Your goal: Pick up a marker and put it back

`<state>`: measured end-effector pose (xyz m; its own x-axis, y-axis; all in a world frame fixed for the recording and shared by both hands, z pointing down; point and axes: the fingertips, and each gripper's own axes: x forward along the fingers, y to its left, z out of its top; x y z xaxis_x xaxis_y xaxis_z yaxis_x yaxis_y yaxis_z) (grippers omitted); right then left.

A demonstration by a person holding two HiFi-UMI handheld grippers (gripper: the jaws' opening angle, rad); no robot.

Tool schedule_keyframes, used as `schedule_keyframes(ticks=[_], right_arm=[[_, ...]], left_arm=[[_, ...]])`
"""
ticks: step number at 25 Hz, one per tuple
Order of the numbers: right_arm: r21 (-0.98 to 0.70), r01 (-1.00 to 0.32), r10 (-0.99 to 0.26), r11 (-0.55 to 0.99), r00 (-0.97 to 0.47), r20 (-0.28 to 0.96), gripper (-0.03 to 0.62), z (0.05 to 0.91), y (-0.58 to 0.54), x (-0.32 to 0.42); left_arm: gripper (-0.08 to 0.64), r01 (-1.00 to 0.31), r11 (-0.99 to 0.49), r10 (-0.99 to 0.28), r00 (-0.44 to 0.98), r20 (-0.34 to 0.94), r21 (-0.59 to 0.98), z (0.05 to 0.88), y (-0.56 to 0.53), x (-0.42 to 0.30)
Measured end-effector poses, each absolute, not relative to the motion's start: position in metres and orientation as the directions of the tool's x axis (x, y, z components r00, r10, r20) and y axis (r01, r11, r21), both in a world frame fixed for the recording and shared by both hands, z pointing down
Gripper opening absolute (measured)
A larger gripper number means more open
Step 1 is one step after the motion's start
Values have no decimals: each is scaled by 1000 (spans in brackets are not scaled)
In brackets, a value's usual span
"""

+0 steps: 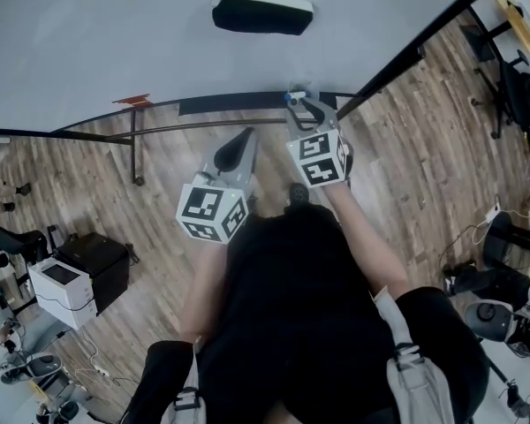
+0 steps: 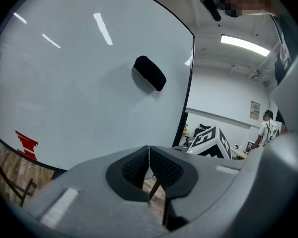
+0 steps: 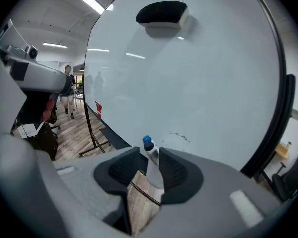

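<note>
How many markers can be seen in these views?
1. The marker, white with a blue end, stands between the right gripper's open jaws, near the whiteboard's lower edge. Others may be hidden from view.

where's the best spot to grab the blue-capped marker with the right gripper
I'd take the marker by its white barrel, just below the blue cap. It's slim and round and points at the whiteboard, so come from its rear end, where the right gripper sits, one pad each side.
</note>
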<state>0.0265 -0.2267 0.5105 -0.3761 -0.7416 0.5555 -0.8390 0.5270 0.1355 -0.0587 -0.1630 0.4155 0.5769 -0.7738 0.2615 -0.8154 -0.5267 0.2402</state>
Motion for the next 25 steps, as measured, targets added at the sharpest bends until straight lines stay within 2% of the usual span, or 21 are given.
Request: schedule_keyframes(ticks=[7,9,25], right_arm=[[125,-830,-726,544,-391,566,117,515,-233,27],[130,-827,-728,547,-393,561,94,514,-234,27],[167,-806,-748,568,-420,514,74,492,-228,54]], left_arm=[[15,-838,-493,-795,543,270,233,418,-161,-58],[15,-842,-488,-801,536,267,230,416,-162,-58],[15,-850,-478,-809,525,266,222,411,-160,-28]])
